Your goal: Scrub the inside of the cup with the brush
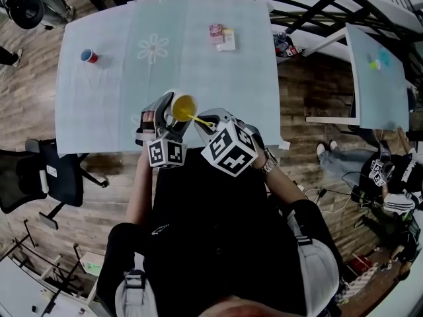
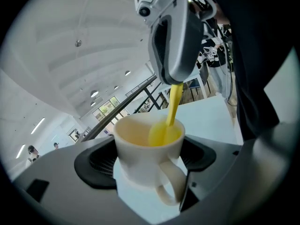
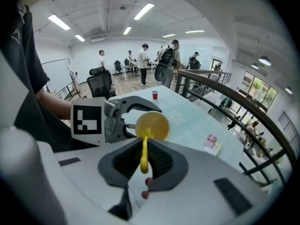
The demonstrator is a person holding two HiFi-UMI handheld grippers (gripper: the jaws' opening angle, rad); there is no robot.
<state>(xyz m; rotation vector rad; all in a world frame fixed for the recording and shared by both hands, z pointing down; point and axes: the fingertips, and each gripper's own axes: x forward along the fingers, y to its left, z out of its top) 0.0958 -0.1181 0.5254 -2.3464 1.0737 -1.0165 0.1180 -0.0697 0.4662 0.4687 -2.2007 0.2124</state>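
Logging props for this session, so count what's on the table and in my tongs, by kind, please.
Cups: 2, white cup and red cup
Brushes: 1, yellow brush
Small packs: 2, pink pack and pale pack
Total: 5

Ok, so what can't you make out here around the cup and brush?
Bristles: left gripper view, the head of the slim yellow plastic brush blends into the yellow inside of the white handled cup.
Brush contact with the cup's bottom: right gripper view, yellow on yellow, blurred.
Small pink packet on the table: head view, print too small.
Small red cup: head view, contents too small.
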